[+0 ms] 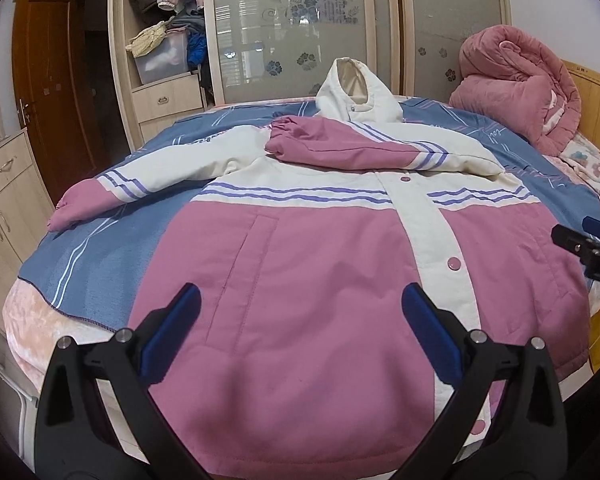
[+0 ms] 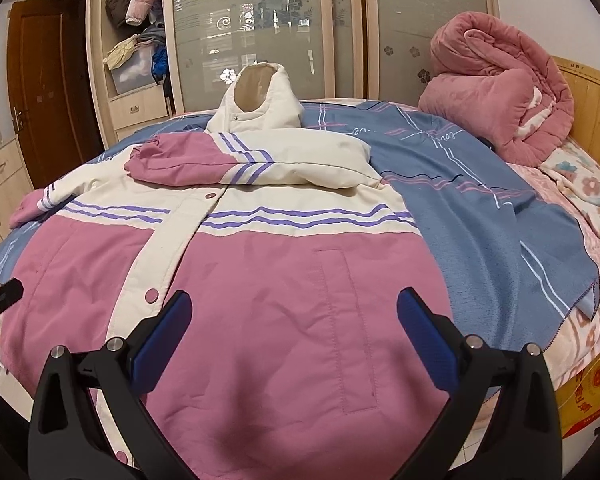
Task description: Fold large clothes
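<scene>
Jacket: a big pink and cream hooded jacket (image 1: 308, 272) lies front-up on the bed, hem toward the two grippers, snapped shut down its cream placket.
Hood: the cream hood (image 1: 358, 92) stands up at the far end of the jacket, its beige lining showing.
Folded sleeve: one sleeve (image 1: 352, 150) is laid across the chest just below the hood, pink cuff pointing toward the wardrobe side.
Other sleeve: the second sleeve (image 1: 112, 196) stretches straight out onto the blue blanket, its pink cuff near the blanket's edge.
Left gripper: the left gripper (image 1: 300, 316) hangs over the lower pink panel beside a slit pocket; its blue-padded fingers (image 1: 178, 328) are spread wide with nothing between them.
Right gripper: the right gripper (image 2: 294, 320) hangs over the other lower panel, near the bottom snap of the placket; its fingers (image 2: 420, 336) are likewise spread wide and hold nothing. Whether either set of tips touches the cloth, I cannot tell.
Bed: the blue blanket (image 2: 480, 216) with thin pale stripes covers a pink bedspread (image 1: 40, 312).
Quilt: a rolled pink quilt (image 2: 496, 88) sits at the head end against the wooden headboard (image 2: 592, 112), well apart from the jacket.
Wardrobe: a pale wardrobe (image 1: 300, 28) with frosted flowered doors stands behind the bed, one bay open and stuffed with clothes.
</scene>
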Demonstrator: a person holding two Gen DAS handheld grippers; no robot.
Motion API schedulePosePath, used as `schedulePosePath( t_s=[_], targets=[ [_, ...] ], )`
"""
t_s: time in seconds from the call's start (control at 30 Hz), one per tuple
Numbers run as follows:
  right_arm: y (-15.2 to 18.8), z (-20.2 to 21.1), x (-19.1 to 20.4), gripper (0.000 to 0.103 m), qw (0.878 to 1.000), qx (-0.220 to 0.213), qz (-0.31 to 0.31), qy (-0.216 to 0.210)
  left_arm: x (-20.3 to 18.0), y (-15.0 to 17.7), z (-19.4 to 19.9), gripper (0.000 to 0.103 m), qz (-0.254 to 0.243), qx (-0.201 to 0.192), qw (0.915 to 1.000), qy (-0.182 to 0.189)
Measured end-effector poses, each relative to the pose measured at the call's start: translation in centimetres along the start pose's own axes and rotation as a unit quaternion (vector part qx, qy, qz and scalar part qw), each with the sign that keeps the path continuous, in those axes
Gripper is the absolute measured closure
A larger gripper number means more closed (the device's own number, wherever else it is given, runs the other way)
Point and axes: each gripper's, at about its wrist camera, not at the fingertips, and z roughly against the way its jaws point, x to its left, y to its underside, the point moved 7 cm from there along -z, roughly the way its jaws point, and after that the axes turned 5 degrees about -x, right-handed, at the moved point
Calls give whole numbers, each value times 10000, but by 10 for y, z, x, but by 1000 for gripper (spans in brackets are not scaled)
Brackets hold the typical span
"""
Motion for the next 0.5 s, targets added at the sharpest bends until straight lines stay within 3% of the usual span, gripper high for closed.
schedulePosePath(
  t_s=[0.5],
  targets=[
    [1, -1, 0, 1, 10000, 59, 52, -53, -5, -4, -1, 2, -37, -101, 9999, -21]
  ],
)
